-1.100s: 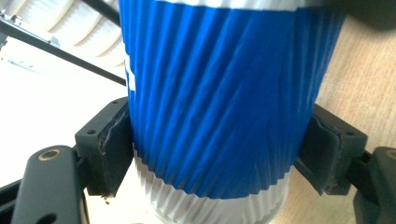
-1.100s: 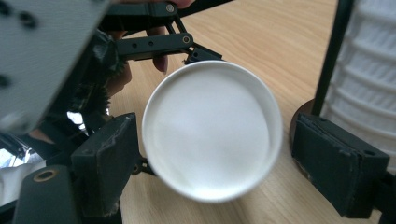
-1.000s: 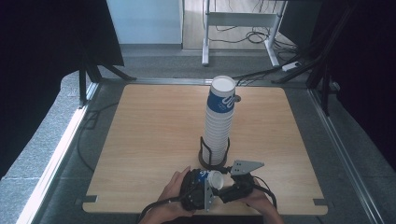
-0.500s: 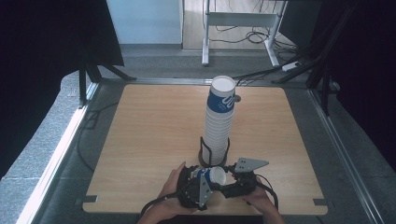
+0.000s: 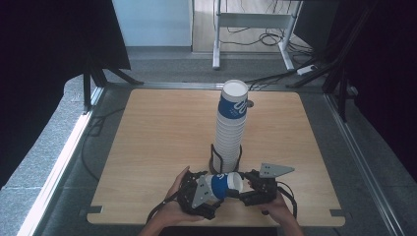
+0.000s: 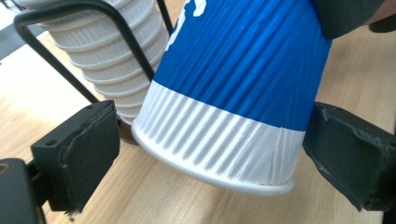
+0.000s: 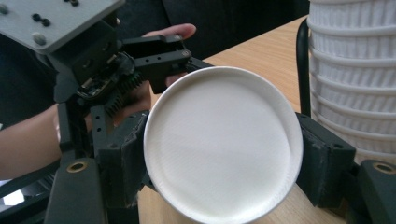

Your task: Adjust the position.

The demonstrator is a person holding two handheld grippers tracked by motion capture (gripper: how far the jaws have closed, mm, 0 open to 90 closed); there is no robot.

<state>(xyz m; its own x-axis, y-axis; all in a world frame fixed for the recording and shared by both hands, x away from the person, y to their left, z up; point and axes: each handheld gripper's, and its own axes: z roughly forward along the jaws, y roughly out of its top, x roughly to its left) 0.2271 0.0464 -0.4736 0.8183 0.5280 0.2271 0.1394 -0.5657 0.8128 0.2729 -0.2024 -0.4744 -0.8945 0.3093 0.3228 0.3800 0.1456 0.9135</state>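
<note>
A blue and white ribbed paper cup [image 5: 225,185] lies level between my two grippers near the table's front edge. My right gripper [image 5: 248,189] has just closed on it. In the right gripper view its pads [image 7: 322,158] press both sides of the cup [image 7: 223,144], whose flat white end faces the camera. My left gripper [image 5: 206,191] has just been opening. In the left gripper view the cup's white-banded end [image 6: 233,93] sits between the spread jaws of the left gripper [image 6: 210,154], with a gap at the left pad [image 6: 81,149].
A tall stack of the same cups [image 5: 230,125] stands upside down in a black wire holder [image 5: 214,156] just behind the grippers. The wooden table [image 5: 157,128] spreads left and right of it. Cables and a metal frame [image 5: 255,19] lie on the floor beyond.
The left hand has eased slightly left and up, away from the cup. The cup stays level between the two grippers. The stack has not moved.
</note>
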